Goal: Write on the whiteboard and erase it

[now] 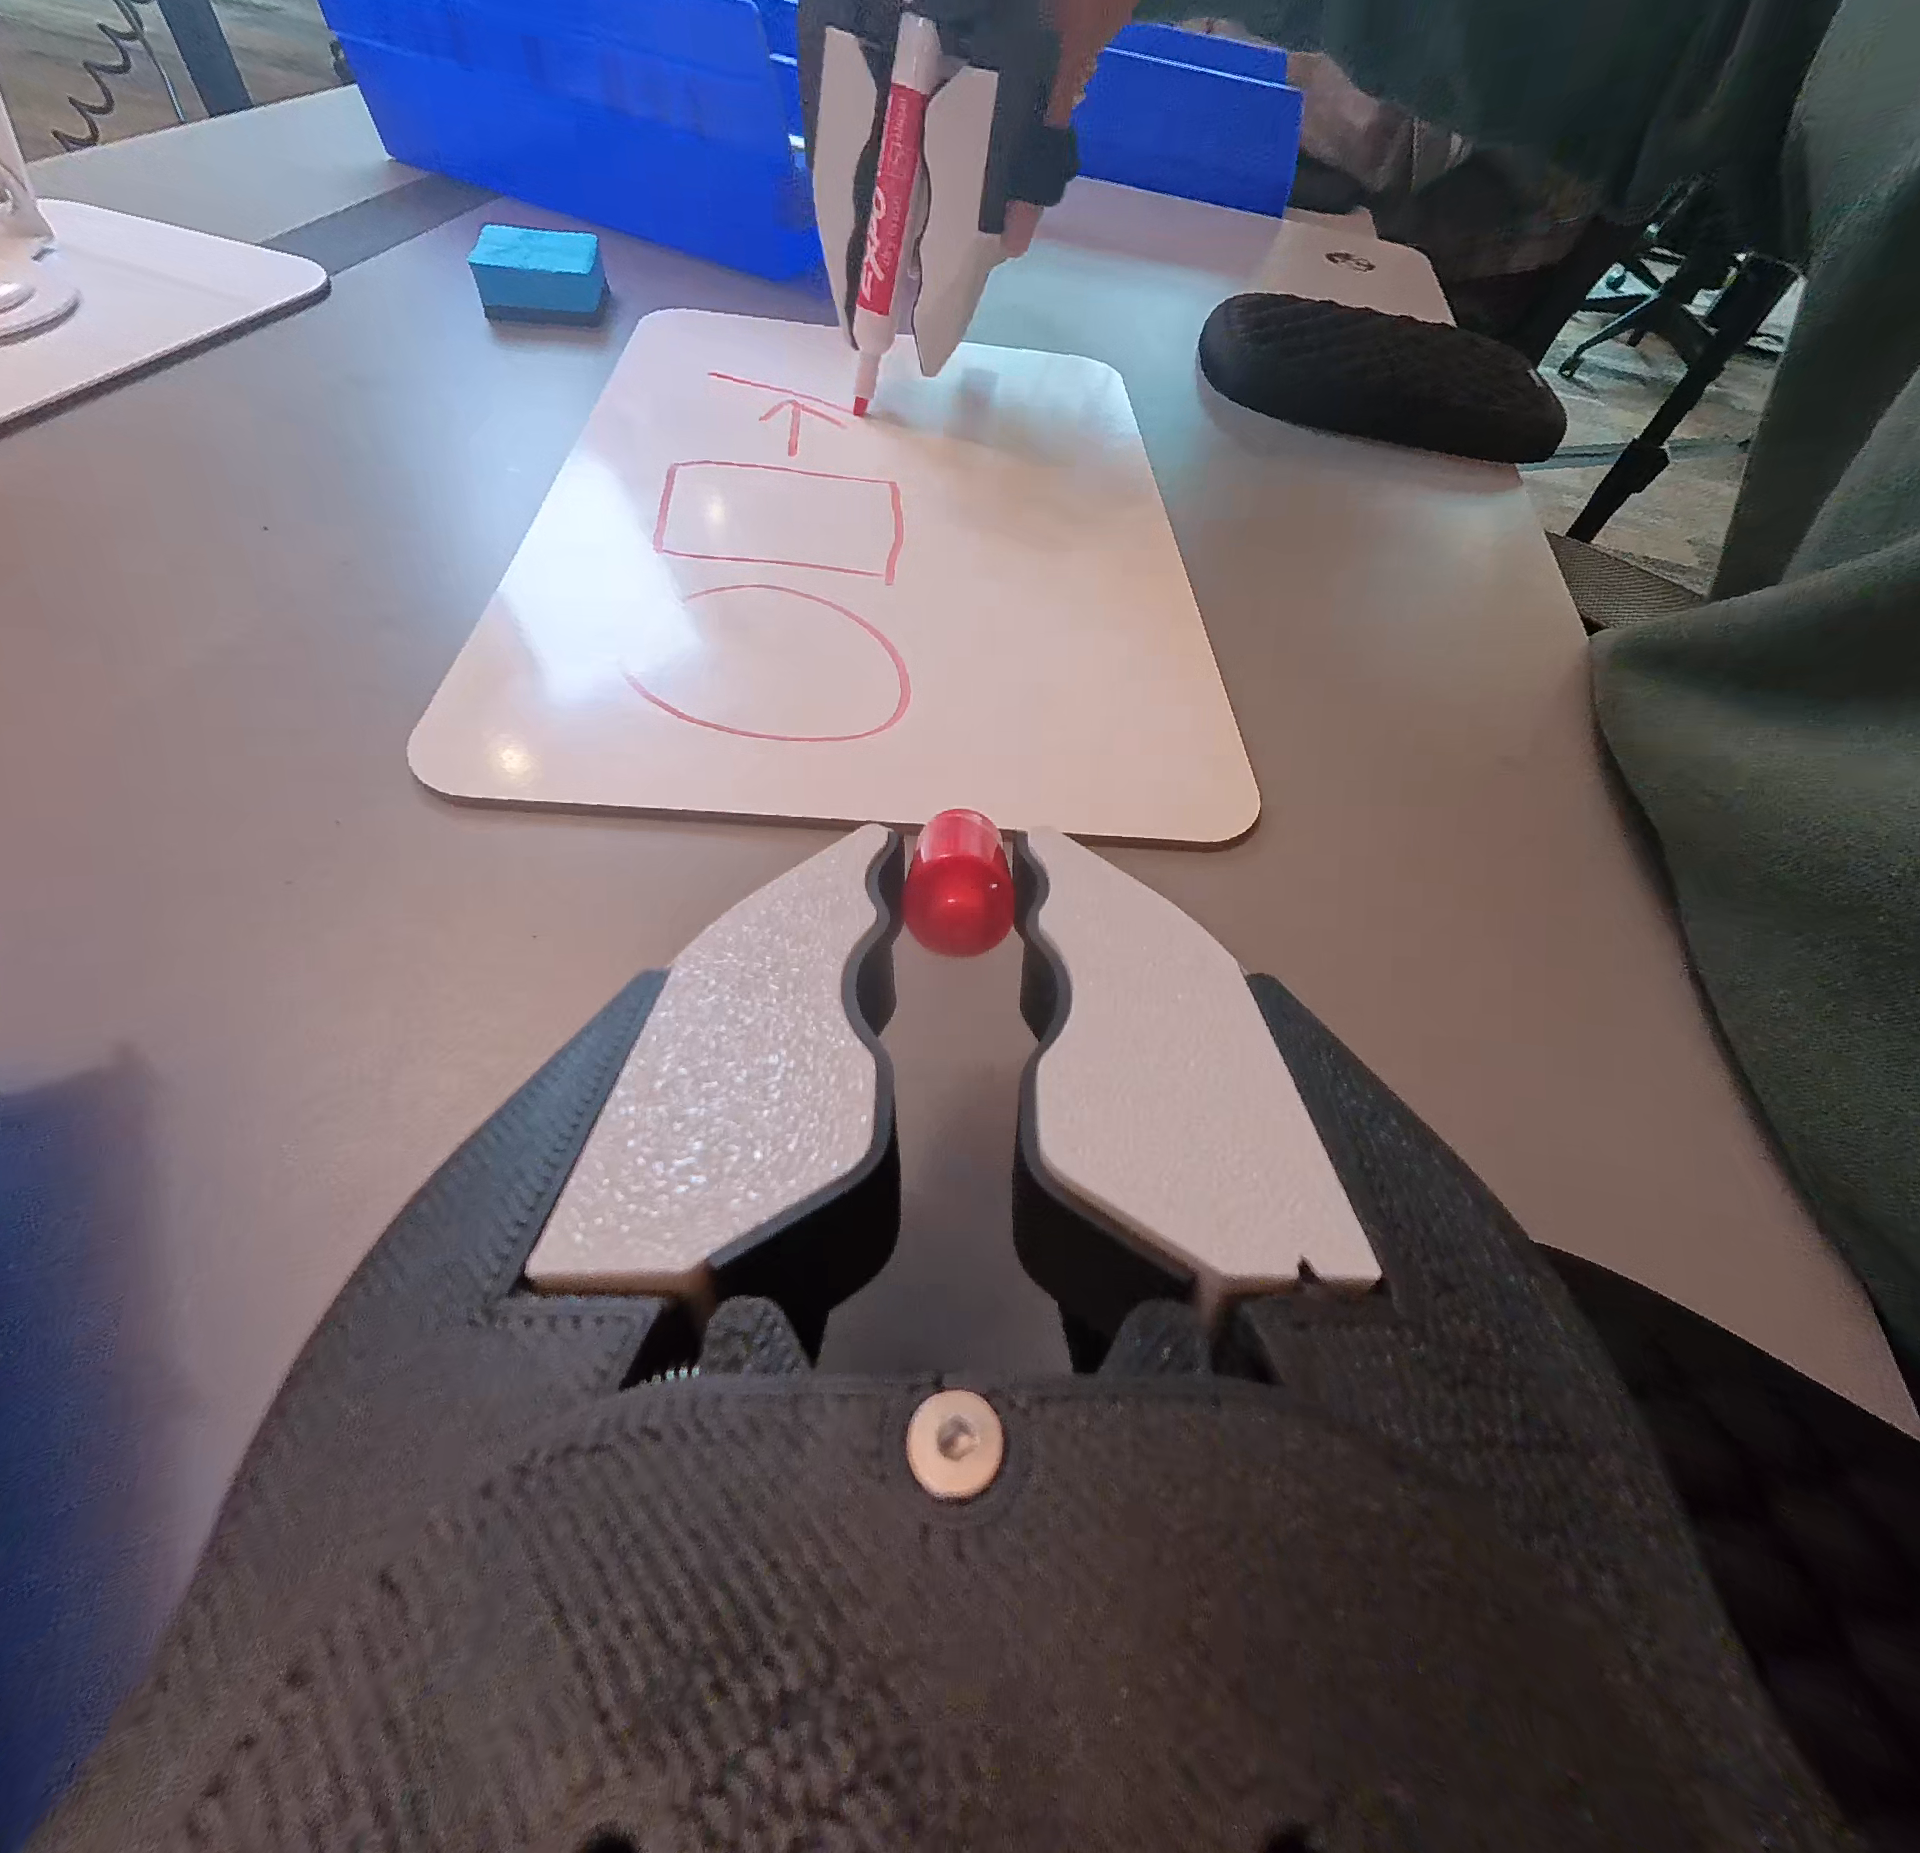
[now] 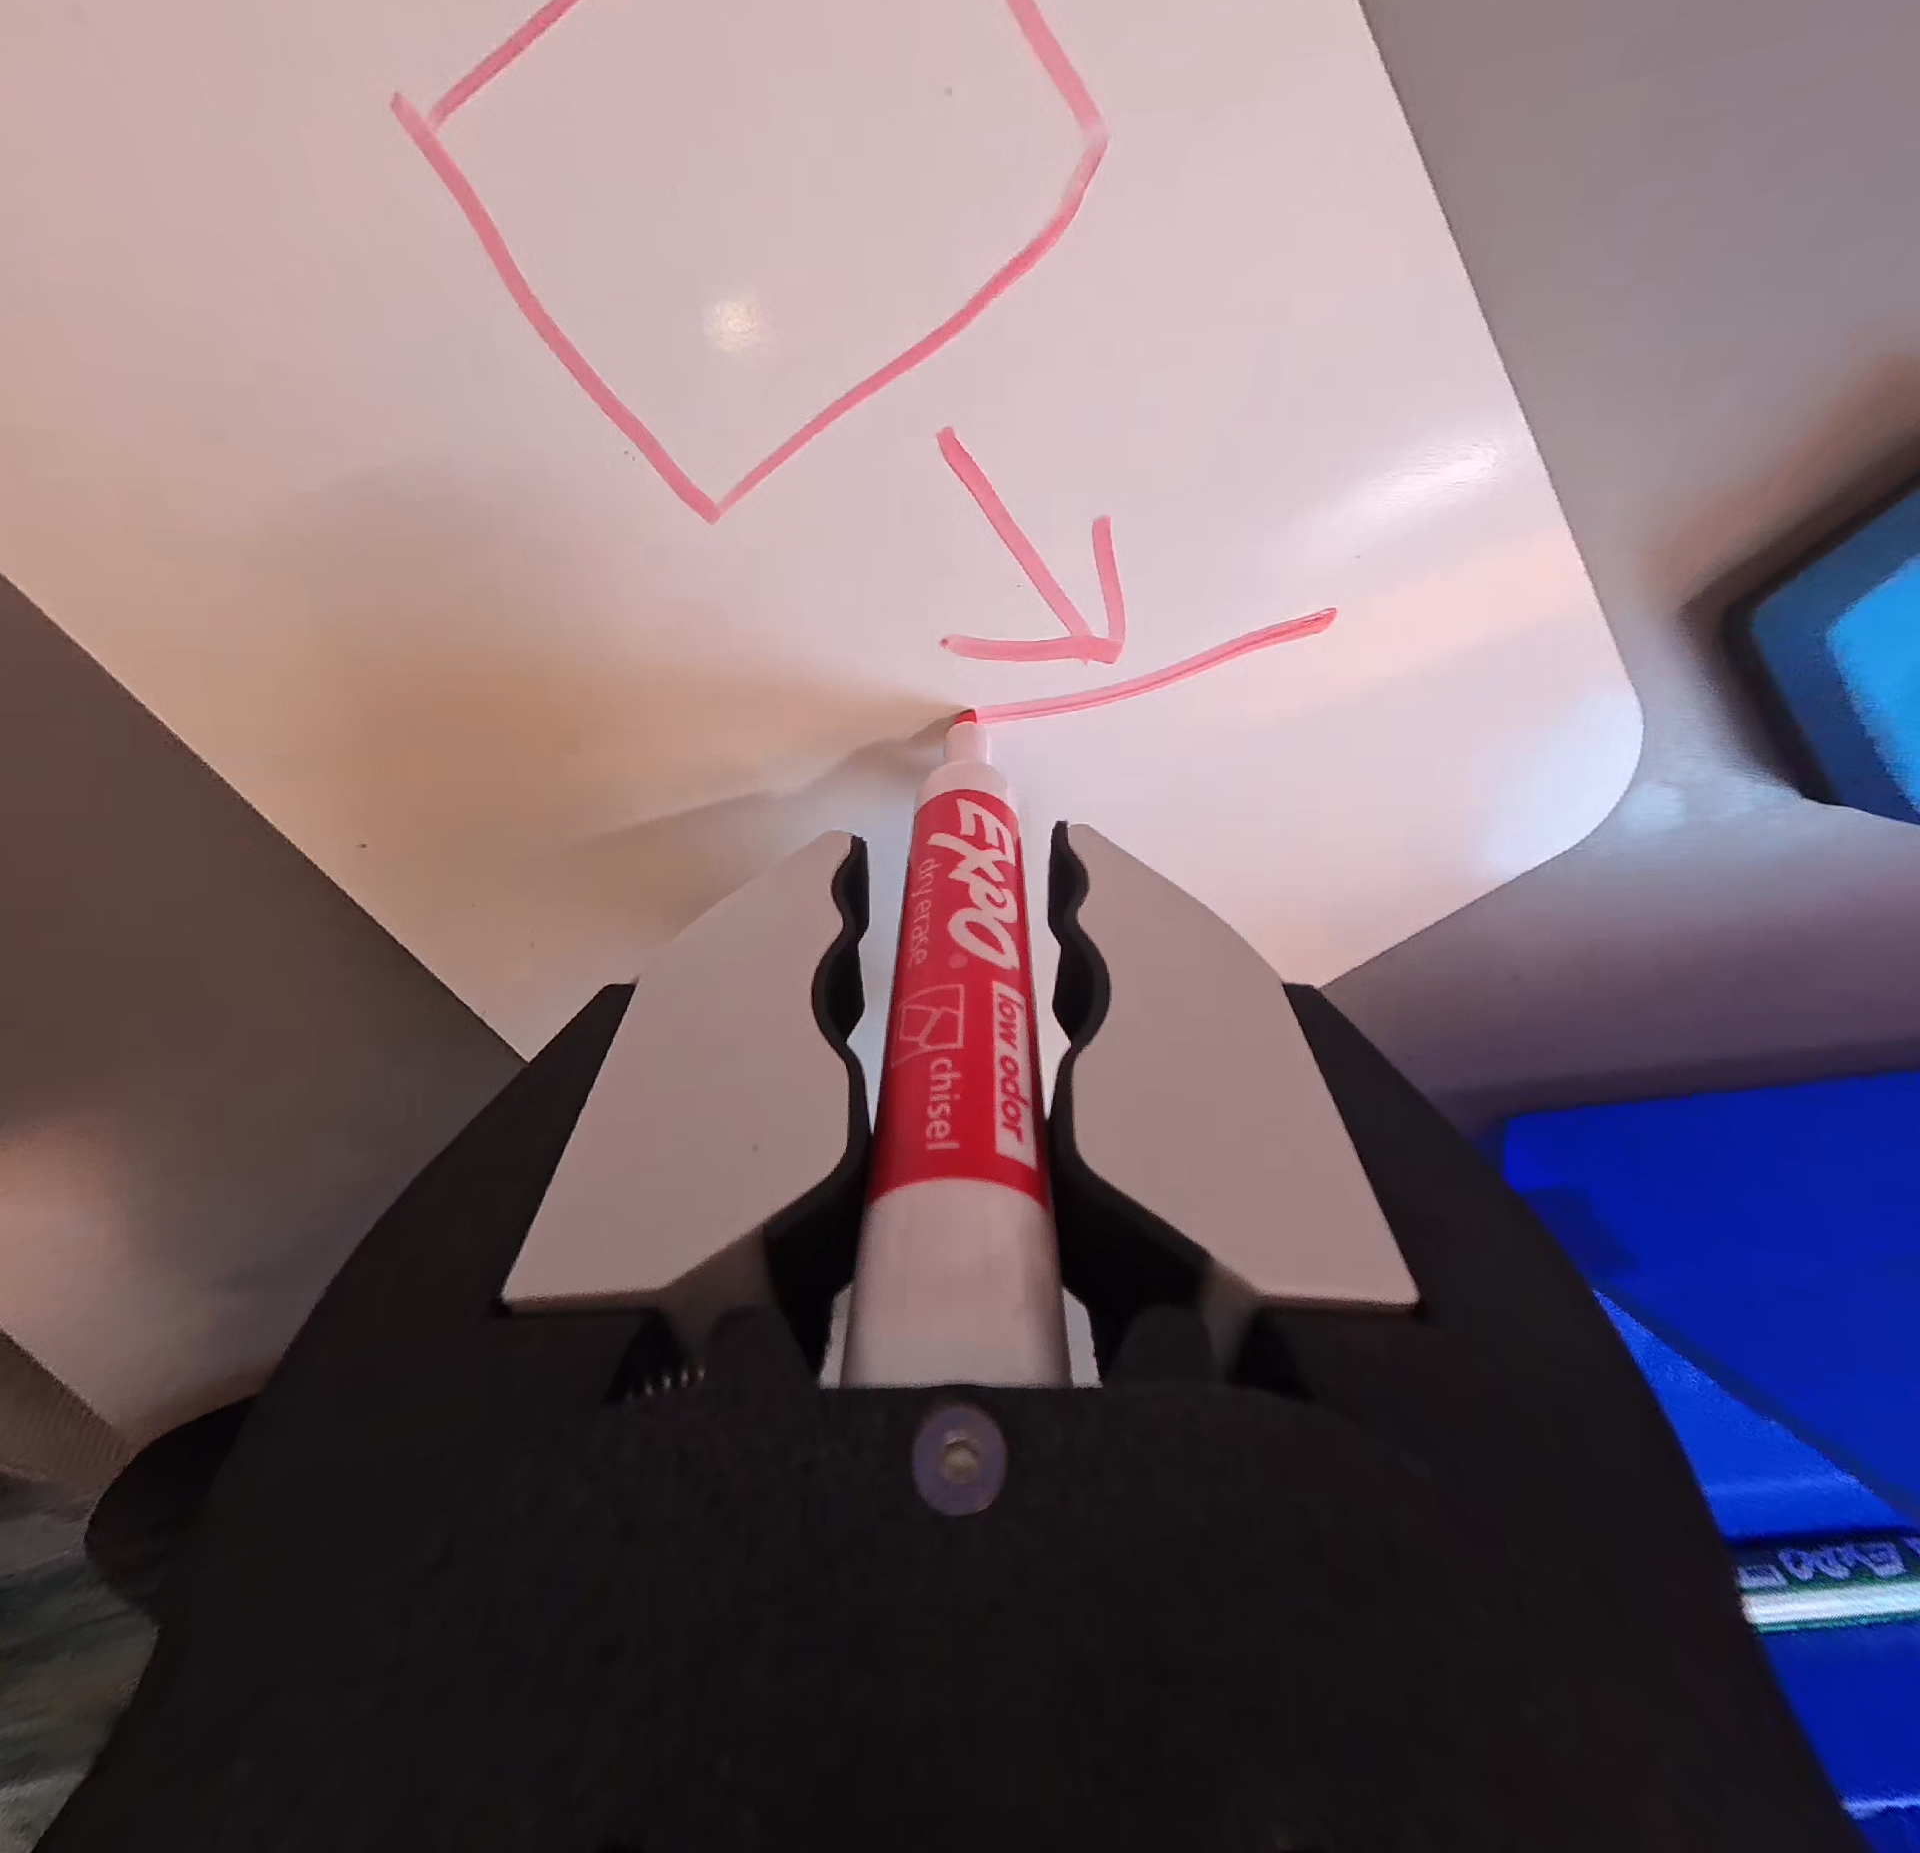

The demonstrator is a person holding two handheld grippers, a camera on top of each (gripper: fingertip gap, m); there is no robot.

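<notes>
A white whiteboard lies flat on the grey table, with a red circle, square, arrow and line drawn on it. My right gripper is shut on a red marker, whose tip touches the board at the end of the line. It also shows in the left wrist view, holding the marker nearly upright at the board's far end. My left gripper is shut on the red marker cap, at the board's near edge. A blue eraser lies beyond the board's far left corner.
Blue bins stand behind the board. A black padded rest lies at the right. A white base sits at the far left. A person's green sleeve hangs at the table's right edge. The eraser is at the right in the right wrist view.
</notes>
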